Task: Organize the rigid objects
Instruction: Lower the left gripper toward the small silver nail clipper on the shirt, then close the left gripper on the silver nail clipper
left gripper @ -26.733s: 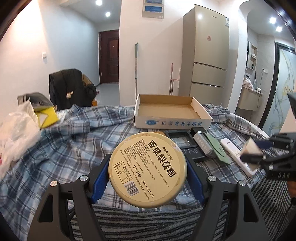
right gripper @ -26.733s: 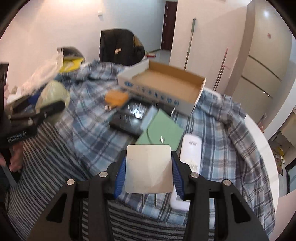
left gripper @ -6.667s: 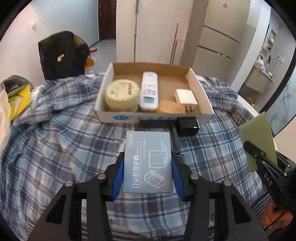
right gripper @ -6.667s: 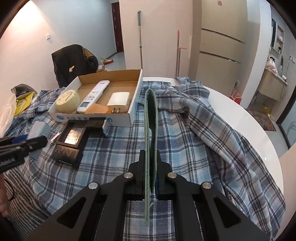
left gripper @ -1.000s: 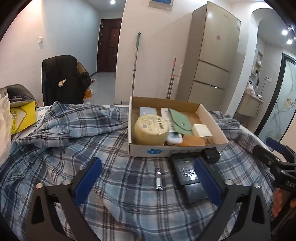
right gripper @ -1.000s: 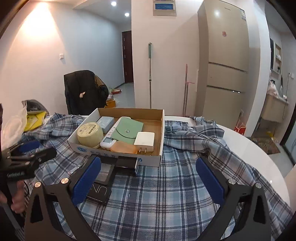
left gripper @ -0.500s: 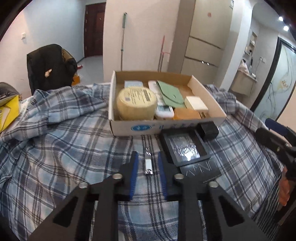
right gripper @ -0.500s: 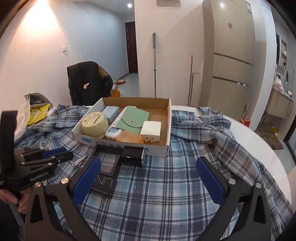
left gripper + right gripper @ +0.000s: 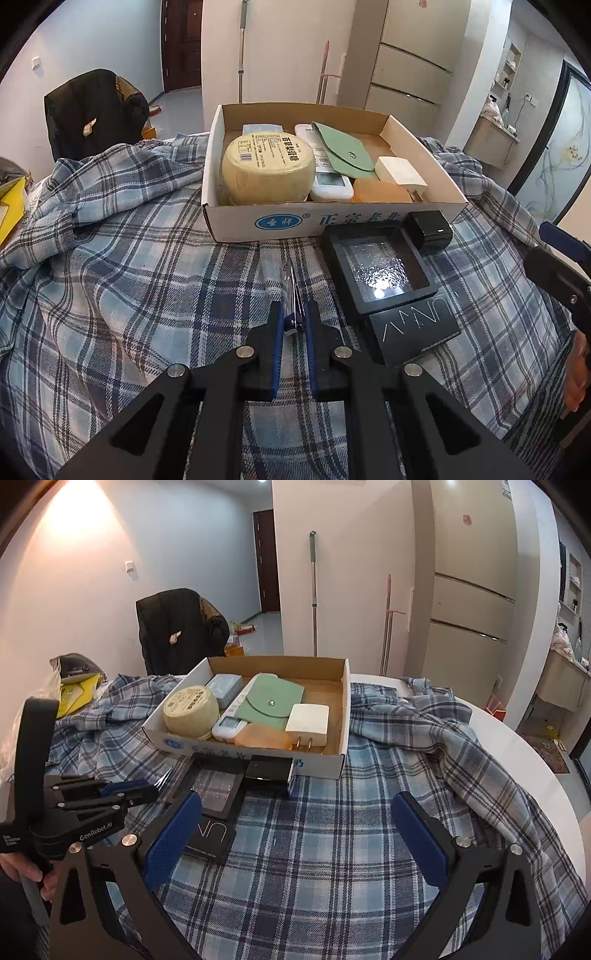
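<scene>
- My left gripper [image 9: 294, 325] has come down onto the small silver metal nail clipper [image 9: 293, 295], and its jaws, wide a second ago, are now clamped on the clipper's near end.
- The clipper lies on the blue plaid cloth [image 9: 129, 280] over the desk, just in front of the shallow cardboard box [image 9: 295, 221].
- My right gripper [image 9: 295, 834] hovers with jaws wide apart, holding nothing.
- I judge the pick is made; a lift into the box comes next.
- Left on the cloth: a black framed display case [image 9: 380, 273], a flat black box [image 9: 413, 328] and a small black cube [image 9: 430, 230].
</scene>
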`<state>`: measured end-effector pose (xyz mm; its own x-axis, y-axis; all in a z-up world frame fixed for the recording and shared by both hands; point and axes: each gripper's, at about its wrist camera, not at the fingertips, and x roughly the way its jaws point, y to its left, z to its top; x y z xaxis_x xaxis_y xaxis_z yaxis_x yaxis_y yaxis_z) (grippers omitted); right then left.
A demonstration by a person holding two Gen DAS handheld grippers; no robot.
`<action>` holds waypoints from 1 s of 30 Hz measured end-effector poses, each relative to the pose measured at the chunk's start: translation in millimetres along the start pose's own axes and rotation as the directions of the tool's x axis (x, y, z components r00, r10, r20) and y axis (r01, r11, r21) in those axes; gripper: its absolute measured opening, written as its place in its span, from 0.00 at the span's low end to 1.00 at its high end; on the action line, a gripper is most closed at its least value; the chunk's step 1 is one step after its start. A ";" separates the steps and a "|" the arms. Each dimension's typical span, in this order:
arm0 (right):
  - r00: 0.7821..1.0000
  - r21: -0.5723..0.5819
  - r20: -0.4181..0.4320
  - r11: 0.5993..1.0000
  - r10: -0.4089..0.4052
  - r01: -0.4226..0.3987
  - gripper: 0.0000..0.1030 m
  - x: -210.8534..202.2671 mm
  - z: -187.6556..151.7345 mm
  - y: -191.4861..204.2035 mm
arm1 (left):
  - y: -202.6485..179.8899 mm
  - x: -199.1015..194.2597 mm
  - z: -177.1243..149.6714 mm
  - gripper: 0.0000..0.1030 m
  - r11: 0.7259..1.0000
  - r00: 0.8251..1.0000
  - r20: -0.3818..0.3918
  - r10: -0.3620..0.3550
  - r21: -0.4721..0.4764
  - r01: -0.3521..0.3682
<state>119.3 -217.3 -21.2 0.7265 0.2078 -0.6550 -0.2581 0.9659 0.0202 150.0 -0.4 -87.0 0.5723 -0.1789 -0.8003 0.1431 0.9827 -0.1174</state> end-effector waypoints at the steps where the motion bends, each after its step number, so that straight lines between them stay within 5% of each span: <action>1: 1.000 -0.002 -0.002 1.000 -0.002 0.002 0.99 0.5 -0.3 0.2 | -0.8 0.4 -0.1 0.10 1.000 1.000 -0.001 0.002 0.004 -0.002; 18: 1.000 -0.010 -0.021 1.000 0.000 0.000 0.99 3.7 -2.3 1.6 | 4.4 -7.3 -0.6 0.10 1.000 1.000 0.026 0.005 -0.015 -0.004; 30: 0.999 0.001 -0.031 1.000 0.011 -0.011 0.99 3.8 -1.5 -1.3 | -4.8 -2.7 -5.8 0.17 0.998 0.997 -0.058 0.055 0.042 -0.053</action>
<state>121.4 -218.0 -24.8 0.7038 0.2135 -0.6776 -0.2654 0.9637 0.0280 143.0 -4.4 -87.7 0.5316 -0.1214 -0.8382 0.1464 0.9880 -0.0503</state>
